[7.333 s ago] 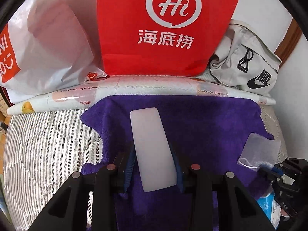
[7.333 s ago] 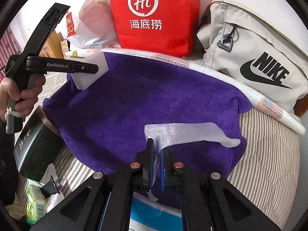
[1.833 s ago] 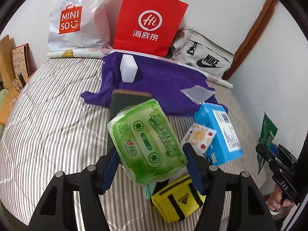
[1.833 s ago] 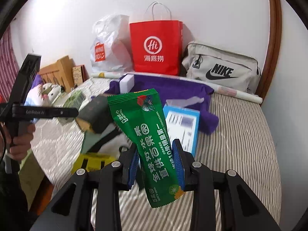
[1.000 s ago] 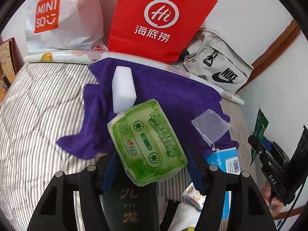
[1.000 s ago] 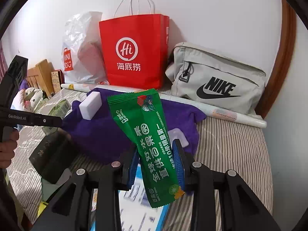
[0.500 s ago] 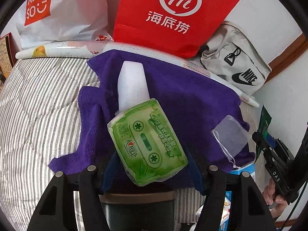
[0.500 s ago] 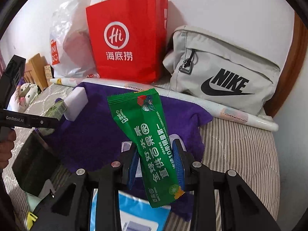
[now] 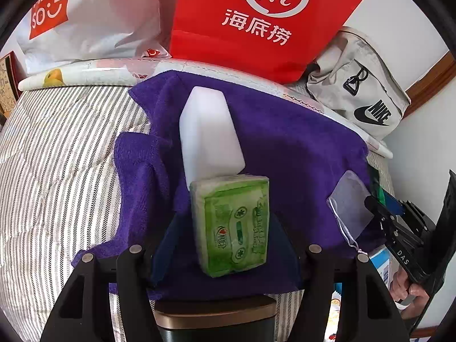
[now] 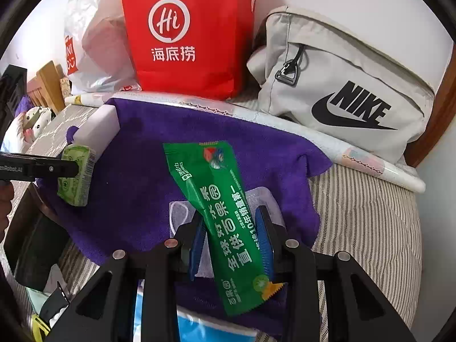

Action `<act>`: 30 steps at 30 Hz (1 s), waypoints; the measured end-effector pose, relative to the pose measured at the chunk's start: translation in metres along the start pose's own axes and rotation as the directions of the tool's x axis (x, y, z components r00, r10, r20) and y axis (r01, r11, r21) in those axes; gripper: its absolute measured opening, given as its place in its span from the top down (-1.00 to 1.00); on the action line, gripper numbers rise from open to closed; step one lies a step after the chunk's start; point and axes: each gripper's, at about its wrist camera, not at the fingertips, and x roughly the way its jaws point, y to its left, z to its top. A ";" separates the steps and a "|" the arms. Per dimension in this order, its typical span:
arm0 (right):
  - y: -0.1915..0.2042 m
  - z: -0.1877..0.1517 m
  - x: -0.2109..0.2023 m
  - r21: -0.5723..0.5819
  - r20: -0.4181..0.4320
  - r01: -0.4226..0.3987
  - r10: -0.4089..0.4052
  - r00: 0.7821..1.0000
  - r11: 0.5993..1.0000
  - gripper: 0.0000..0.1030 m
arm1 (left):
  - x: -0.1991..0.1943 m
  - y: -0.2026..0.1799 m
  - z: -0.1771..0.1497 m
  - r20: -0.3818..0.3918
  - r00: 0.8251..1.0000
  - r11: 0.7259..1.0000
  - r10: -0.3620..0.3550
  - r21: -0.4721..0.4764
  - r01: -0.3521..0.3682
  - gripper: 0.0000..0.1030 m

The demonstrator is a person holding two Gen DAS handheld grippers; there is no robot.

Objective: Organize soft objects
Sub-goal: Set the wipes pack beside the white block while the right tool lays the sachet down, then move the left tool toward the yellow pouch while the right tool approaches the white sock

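A purple towel [image 9: 299, 154] is spread on the striped bed, also in the right wrist view [image 10: 142, 176]. On it lie a white sponge block [image 9: 209, 134], a clear pouch [image 9: 349, 202] and a green tissue pack [image 9: 236, 225]. My left gripper [image 9: 225, 245] is open around the tissue pack, which rests on the towel just in front of the sponge and touching it. My right gripper [image 10: 230, 239] is open; the dark green snack packet [image 10: 219, 213] lies between its fingers on the clear pouch [image 10: 176, 213].
A red paper bag [image 9: 256, 20], a white Miniso bag [image 9: 85, 17] and a grey Nike bag [image 10: 342, 85] stand along the wall behind a rolled mat [image 9: 85, 71]. A dark box [image 10: 31, 245] and a blue box [image 10: 205, 327] sit near the towel's front edge.
Both grippers have come down to the towel and opened. The tissue pack has rolled from tilted in the left fingers to lying on the towel; the snack packet has dropped onto the pouch.
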 end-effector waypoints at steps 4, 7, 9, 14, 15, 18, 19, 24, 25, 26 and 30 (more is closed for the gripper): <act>0.000 0.003 0.007 -0.004 -0.016 0.010 -0.010 1.000 1.000 0.33 | -0.005 0.001 -0.002 0.000 1.000 1.000 -0.016 0.011 0.016 -0.22; -0.001 0.003 0.011 0.001 -0.021 0.002 -0.002 1.000 1.000 0.34 | -0.012 -0.001 -0.007 0.014 1.000 0.999 -0.026 0.029 0.026 -0.22; -0.002 0.003 0.014 0.009 -0.030 -0.011 0.011 0.999 1.000 0.41 | -0.017 -0.003 -0.009 0.020 1.000 0.999 -0.019 0.048 0.018 -0.22; -0.002 0.003 0.014 0.011 -0.034 -0.024 0.024 0.999 1.000 0.43 | -0.027 -0.007 -0.013 0.038 0.999 0.998 -0.018 0.066 0.016 -0.22; -0.001 0.003 0.013 0.010 -0.033 -0.029 0.029 0.999 1.000 0.43 | -0.029 -0.007 -0.014 0.039 0.999 0.998 -0.018 0.068 0.015 -0.22; -0.003 0.002 0.004 0.008 -0.007 -0.041 0.041 0.999 0.999 0.42 | -0.034 -0.010 -0.017 0.043 0.999 0.997 -0.014 0.079 0.011 -0.22; -0.004 0.001 0.000 0.013 0.002 -0.047 0.047 0.999 0.999 0.42 | -0.037 -0.010 -0.019 0.046 0.999 0.997 -0.014 0.081 0.010 -0.22; -0.005 -0.007 -0.027 0.033 0.032 -0.065 0.064 0.997 0.997 0.39 | -0.052 -0.015 -0.032 0.069 0.997 0.996 -0.019 0.091 0.013 -0.22; -0.003 -0.010 -0.033 0.035 0.038 -0.067 0.065 0.997 0.997 0.36 | -0.055 -0.016 -0.035 0.072 0.997 0.996 -0.020 0.094 0.013 -0.22; -0.002 -0.013 -0.040 0.037 0.046 -0.072 0.071 0.996 0.997 0.33 | -0.058 -0.017 -0.039 0.076 0.997 0.995 -0.021 0.097 0.013 -0.22; 0.008 -0.028 -0.066 0.029 0.074 -0.082 0.079 0.994 0.996 0.18 | -0.076 -0.021 -0.059 0.115 0.993 0.994 -0.017 0.106 0.005 -0.22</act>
